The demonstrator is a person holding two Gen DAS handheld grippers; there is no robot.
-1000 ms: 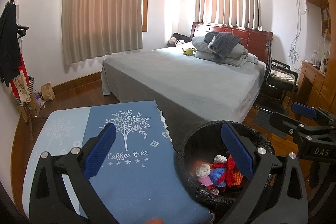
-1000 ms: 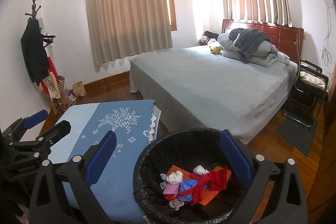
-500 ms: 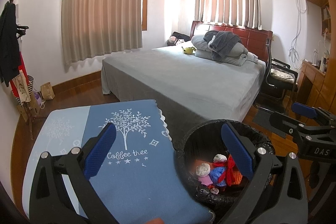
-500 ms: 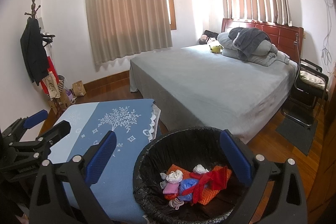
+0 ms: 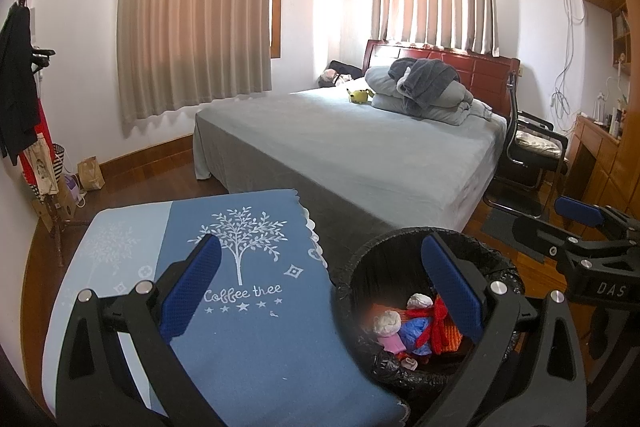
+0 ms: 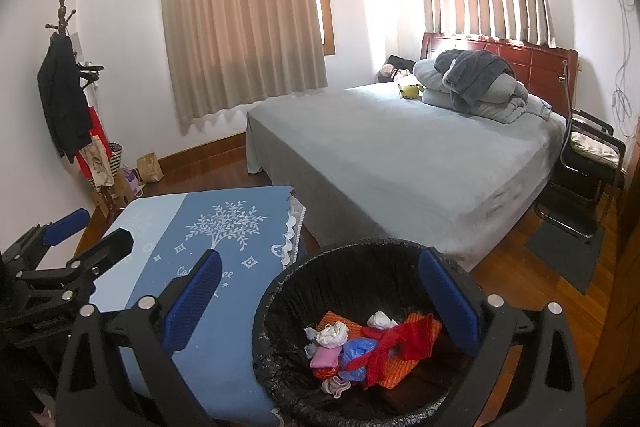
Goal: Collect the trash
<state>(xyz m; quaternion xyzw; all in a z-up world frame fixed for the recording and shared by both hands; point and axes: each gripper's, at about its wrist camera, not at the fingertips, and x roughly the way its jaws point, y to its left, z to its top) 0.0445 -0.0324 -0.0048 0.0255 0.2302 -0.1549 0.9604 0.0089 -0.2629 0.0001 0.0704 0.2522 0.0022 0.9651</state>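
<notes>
Both my tongs are spread wide with nothing in them — left gripper hanging over the blue cloth-covered table, right gripper above the black-lined bin. The trash is sitting in the bottom of that bin: white wads, a blue bag, something red and orange. The table top looks bare from both views, so my guess is the collecting here is about done. If another bit turns up, I'd come at it from above, close on the bulk of it rather than a loose edge, and only let go once well inside the rim — that liner looks flimsy and easy to snag
</notes>
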